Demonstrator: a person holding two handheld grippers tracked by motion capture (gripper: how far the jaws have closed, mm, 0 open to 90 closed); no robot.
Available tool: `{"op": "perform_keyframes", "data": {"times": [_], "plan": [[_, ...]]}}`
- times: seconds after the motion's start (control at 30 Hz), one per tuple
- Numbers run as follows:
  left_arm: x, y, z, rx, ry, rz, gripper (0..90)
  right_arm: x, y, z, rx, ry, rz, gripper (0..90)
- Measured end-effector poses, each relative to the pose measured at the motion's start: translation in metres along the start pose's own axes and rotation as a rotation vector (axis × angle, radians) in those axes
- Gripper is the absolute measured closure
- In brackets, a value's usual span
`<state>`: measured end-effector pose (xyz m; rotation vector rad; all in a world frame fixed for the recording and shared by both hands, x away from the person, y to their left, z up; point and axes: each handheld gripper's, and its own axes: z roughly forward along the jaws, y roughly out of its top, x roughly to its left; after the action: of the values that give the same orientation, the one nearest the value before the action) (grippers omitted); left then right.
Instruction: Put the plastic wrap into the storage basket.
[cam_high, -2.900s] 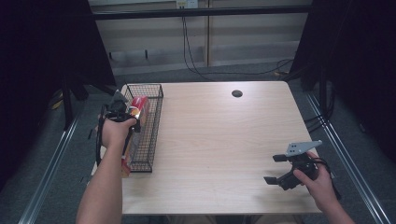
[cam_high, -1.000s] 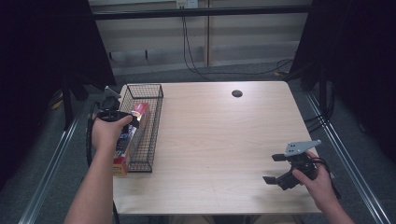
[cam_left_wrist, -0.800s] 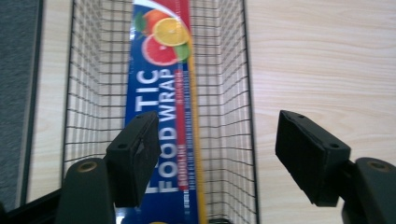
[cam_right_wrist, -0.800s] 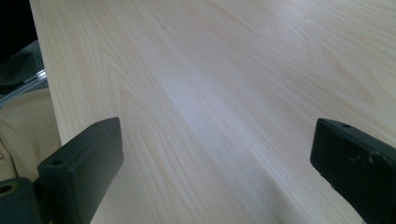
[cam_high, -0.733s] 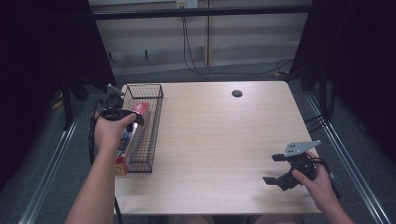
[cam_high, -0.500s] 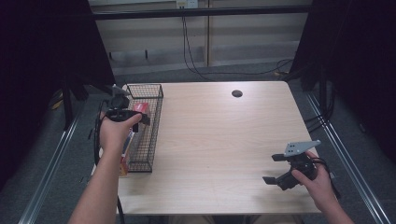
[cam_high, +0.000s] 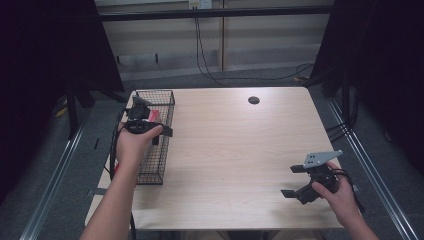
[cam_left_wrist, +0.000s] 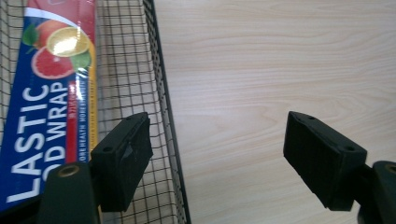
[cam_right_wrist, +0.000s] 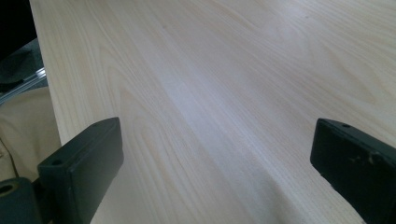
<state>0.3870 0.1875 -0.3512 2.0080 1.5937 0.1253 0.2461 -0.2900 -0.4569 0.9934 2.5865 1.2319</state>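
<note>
A black wire basket (cam_high: 162, 160) stands along the table's left edge. In it lies a long box of plastic food wrap (cam_left_wrist: 51, 93), blue and red with citrus pictures; its red end (cam_high: 152, 115) shows near the basket's far end. My left gripper (cam_high: 161, 135) hangs over the basket, open. In the left gripper view the left gripper (cam_left_wrist: 219, 158) straddles the basket's right wall (cam_left_wrist: 163, 107), one jaw inside beside the box, the other over bare wood. My right gripper (cam_high: 291, 181) rests open near the front right corner, and the right gripper (cam_right_wrist: 215, 168) holds nothing.
The light wooden table (cam_high: 240, 150) has a small black round grommet (cam_high: 253, 100) at the back centre. The table's edge (cam_right_wrist: 46, 93) runs close to the right gripper's left jaw. Dark curtains and cables surround the table.
The left gripper carried the wrap box slanted over the basket. The box now lies in the basket, and the gripper has let go and shifted right.
</note>
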Motion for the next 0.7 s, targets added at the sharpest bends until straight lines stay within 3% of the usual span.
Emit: {"op": "perform_keyframes", "data": {"times": [0.33,0.5,0.7], "plan": [[-0.02,-0.006,0.006,0.001,-0.06,0.044,21.3,-0.001,0.0,-0.001,0.0,0.002,-0.001,2.7],[-0.033,-0.008,0.01,0.012,-0.079,0.101,20.1,-0.001,-0.001,-0.001,0.0,0.003,0.002,2.7],[-0.047,-0.01,0.018,0.012,-0.108,0.121,19.2,-0.002,-0.001,-0.001,0.001,0.003,-0.003,2.7]]}}
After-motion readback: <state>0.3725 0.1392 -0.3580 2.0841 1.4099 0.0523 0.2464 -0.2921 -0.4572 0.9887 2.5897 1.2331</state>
